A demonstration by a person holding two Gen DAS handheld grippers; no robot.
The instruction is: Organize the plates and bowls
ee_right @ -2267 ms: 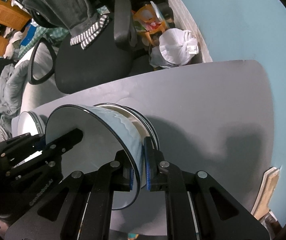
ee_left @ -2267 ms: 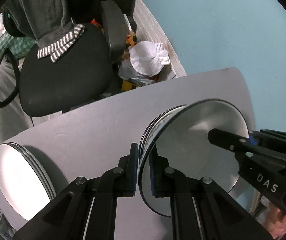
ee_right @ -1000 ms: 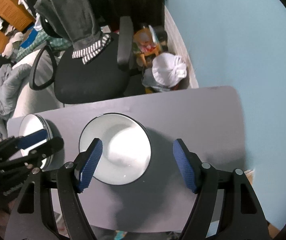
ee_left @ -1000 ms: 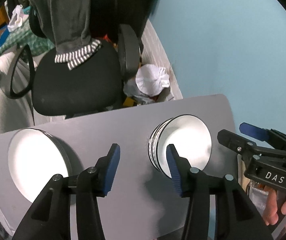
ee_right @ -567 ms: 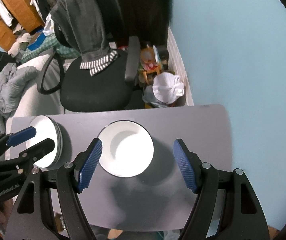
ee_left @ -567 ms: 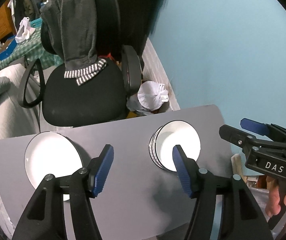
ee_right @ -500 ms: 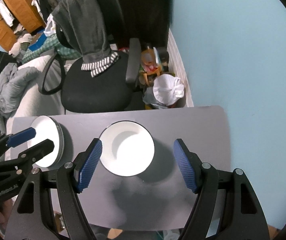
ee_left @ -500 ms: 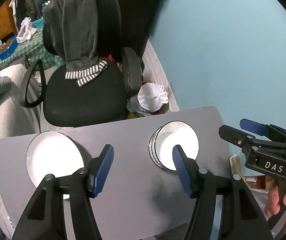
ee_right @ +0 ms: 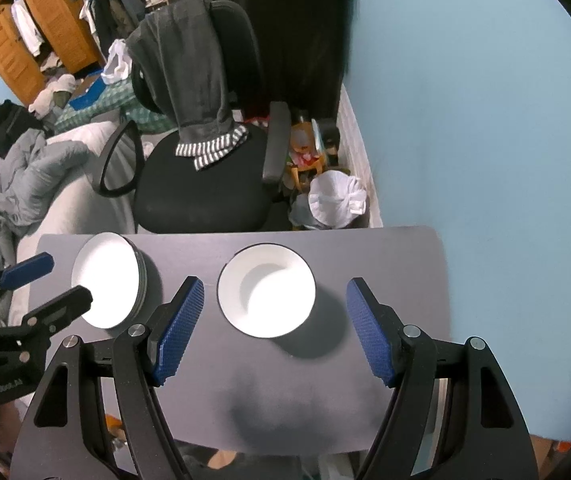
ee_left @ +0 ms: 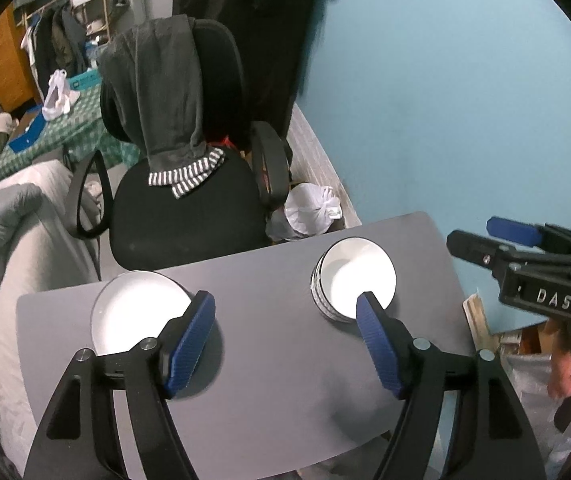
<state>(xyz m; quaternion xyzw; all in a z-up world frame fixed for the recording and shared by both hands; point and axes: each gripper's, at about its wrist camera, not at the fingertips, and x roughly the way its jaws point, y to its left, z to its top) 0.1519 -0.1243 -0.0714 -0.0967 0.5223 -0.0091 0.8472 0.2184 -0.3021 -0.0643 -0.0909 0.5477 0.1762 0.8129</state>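
Your left gripper (ee_left: 285, 336) hangs above the near edge of the grey worktop (ee_left: 269, 344) with its blue-padded fingers (ee_left: 191, 338) spread wide and nothing between them; your right gripper (ee_right: 273, 328) hovers likewise, fingers (ee_right: 177, 330) fully apart and empty, framing the bowls from above. The stack of white round bowls with dark rims (ee_right: 266, 290) sits toward the right of the worktop, and the stack of flat white plates (ee_right: 106, 285) lies well apart from it at the left, near the worktop's left edge. Beyond the far edge stands a black office chair with a grey garment draped over it (ee_right: 201, 136). By the look of it both stacks are already sorted, so little seems left to do. If you lift either again, treat them as stiff, glossy and breakable: the glaze will probably be slippery against the pads, and a whole stack is likely heavy. Take a bowl by its rim, one finger inside and one outside, and a plate at its outer edge, keeping each level.
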